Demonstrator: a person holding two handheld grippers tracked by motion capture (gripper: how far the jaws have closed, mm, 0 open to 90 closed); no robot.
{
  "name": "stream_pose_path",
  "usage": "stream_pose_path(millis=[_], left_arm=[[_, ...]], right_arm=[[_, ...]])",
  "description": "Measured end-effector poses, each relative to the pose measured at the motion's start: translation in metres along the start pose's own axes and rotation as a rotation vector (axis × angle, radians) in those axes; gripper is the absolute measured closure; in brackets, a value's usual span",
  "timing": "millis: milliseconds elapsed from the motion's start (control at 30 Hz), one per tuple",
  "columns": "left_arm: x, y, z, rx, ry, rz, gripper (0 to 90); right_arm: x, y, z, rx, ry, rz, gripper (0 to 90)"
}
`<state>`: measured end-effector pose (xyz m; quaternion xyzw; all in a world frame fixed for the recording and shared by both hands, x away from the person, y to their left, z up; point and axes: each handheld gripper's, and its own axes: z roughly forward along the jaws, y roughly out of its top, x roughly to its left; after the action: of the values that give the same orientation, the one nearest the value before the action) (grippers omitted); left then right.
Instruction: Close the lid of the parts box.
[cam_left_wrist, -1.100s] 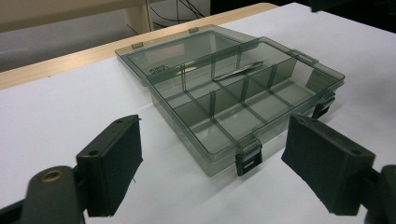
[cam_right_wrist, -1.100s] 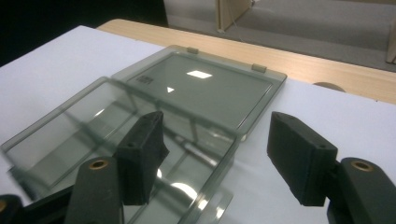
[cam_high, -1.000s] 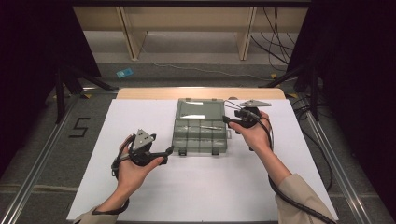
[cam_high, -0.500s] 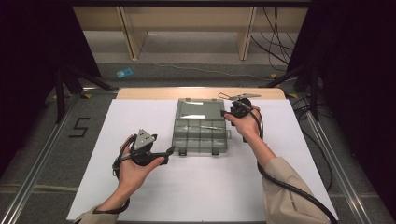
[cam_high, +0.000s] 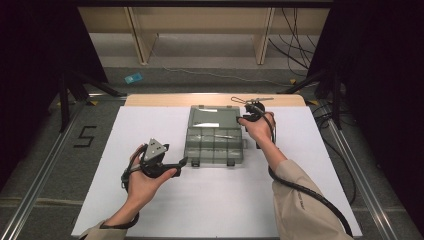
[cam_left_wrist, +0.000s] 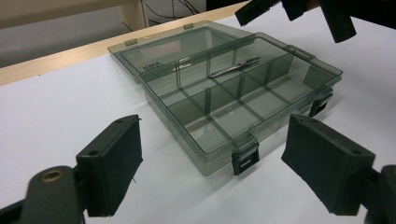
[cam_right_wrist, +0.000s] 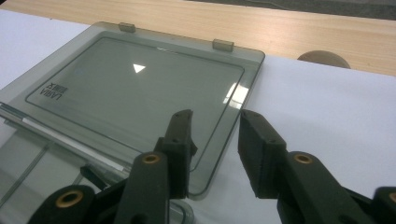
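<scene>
A wooden table (cam_high: 150, 100) is covered almost to its far edge by a white sheet (cam_high: 210, 200). An open, smoke-grey compartment box (cam_high: 215, 145) rests directly on the sheet near the middle, its lid (cam_right_wrist: 130, 88) laid flat towards the bare wooden strip.

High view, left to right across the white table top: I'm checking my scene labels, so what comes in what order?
Left gripper held in the left hand → open smoky-clear compartment box → right gripper at the right edge of the box's lid.
</scene>
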<state>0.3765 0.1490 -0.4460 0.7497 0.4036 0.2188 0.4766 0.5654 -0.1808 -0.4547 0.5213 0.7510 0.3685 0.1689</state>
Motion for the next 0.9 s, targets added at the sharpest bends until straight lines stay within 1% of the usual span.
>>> stream_pose_path(millis=[33,67,100,133,167,200,233,267,300,333,367,400,433,467,500,533,567,600,633,667,700,733,800,867,900], left_arm=[[0.000,0.000,0.000,0.001,0.000,0.000,18.4],[0.000,0.000,0.000,0.002,0.001,0.001,18.3],[0.000,0.000,0.000,0.002,-0.001,-0.005,18.4],[0.000,0.000,0.000,0.000,-0.003,-0.009,18.4],[0.000,0.000,0.000,0.000,-0.003,-0.008,18.4],[-0.001,0.000,0.000,0.000,-0.002,-0.007,18.4],[0.000,0.000,0.000,0.000,-0.001,-0.002,18.4],[-0.001,0.000,0.000,0.001,-0.004,-0.002,18.3],[-0.001,0.000,0.001,0.000,-0.004,-0.001,18.3],[-0.001,0.000,0.000,0.001,-0.003,0.000,18.3],[0.000,0.000,0.001,0.000,-0.008,-0.001,18.3],[0.000,0.000,0.001,0.002,-0.008,-0.001,18.3],[0.000,0.000,0.001,0.002,-0.009,-0.001,18.4],[0.000,0.000,0.001,0.002,-0.002,0.000,18.3],[0.000,0.000,0.001,0.002,-0.004,0.003,18.3],[0.000,0.000,0.001,0.002,-0.006,0.001,18.4],[0.000,0.000,0.001,0.002,-0.005,0.006,18.3],[0.000,0.000,0.001,-0.002,-0.006,0.004,18.3],[0.000,0.000,0.001,-0.001,-0.006,0.004,18.3],[0.000,0.000,0.001,-0.001,-0.006,0.005,18.4],[0.000,0.000,0.001,-0.001,-0.006,0.005,18.3],[0.000,0.000,0.001,0.000,-0.007,0.006,18.3],[-0.001,0.000,0.002,0.000,-0.009,-0.003,18.3],[-0.001,0.000,0.002,-0.001,-0.010,-0.004,18.3],[-0.001,0.000,0.002,-0.001,-0.010,-0.003,18.3]], right_arm=[[-0.001,0.000,0.002,-0.006,-0.011,-0.019,67.6],[0.001,0.001,0.002,0.013,-0.004,0.013,68.3],[0.001,0.000,0.004,-0.002,-0.020,0.019,69.3],[0.002,0.002,0.002,0.045,-0.013,0.051,70.3],[0.003,0.002,0.003,0.043,-0.021,0.065,71.1],[0.002,0.003,0.005,0.040,-0.024,0.058,71.9],[0.002,0.003,0.006,0.050,-0.027,0.070,72.4],[-0.001,0.003,0.009,0.021,-0.039,0.027,72.8],[-0.003,0.003,0.010,0.032,-0.037,0.020,72.9],[-0.001,0.003,0.010,0.043,-0.035,0.049,73.2],[-0.002,0.003,0.011,0.036,-0.036,0.052,73.7],[-0.002,0.004,0.012,0.039,-0.040,0.047,74.0],[-0.004,0.004,0.013,0.041,-0.042,0.030,74.4],[-0.004,0.004,0.014,0.036,-0.046,0.031,74.7],[-0.002,0.004,0.014,0.044,-0.046,0.065,75.1],[-0.004,0.004,0.016,0.041,-0.051,0.030,75.4],[-0.003,0.005,0.015,0.062,-0.052,0.049,75.5],[-0.001,0.004,0.016,0.062,-0.052,0.071,75.7],[-0.003,0.004,0.017,0.058,-0.057,0.039,75.9],[-0.003,0.005,0.018,0.060,-0.057,0.042,76.1],[-0.002,0.005,0.018,0.073,-0.061,0.057,76.2],[0.001,0.005,0.017,0.096,-0.063,0.093,76.4],[0.002,0.006,0.018,0.107,-0.063,0.108,76.9],[0.001,0.006,0.020,0.108,-0.071,0.102,77.2],[0.002,0.006,0.020,0.113,-0.071,0.114,77.6]])
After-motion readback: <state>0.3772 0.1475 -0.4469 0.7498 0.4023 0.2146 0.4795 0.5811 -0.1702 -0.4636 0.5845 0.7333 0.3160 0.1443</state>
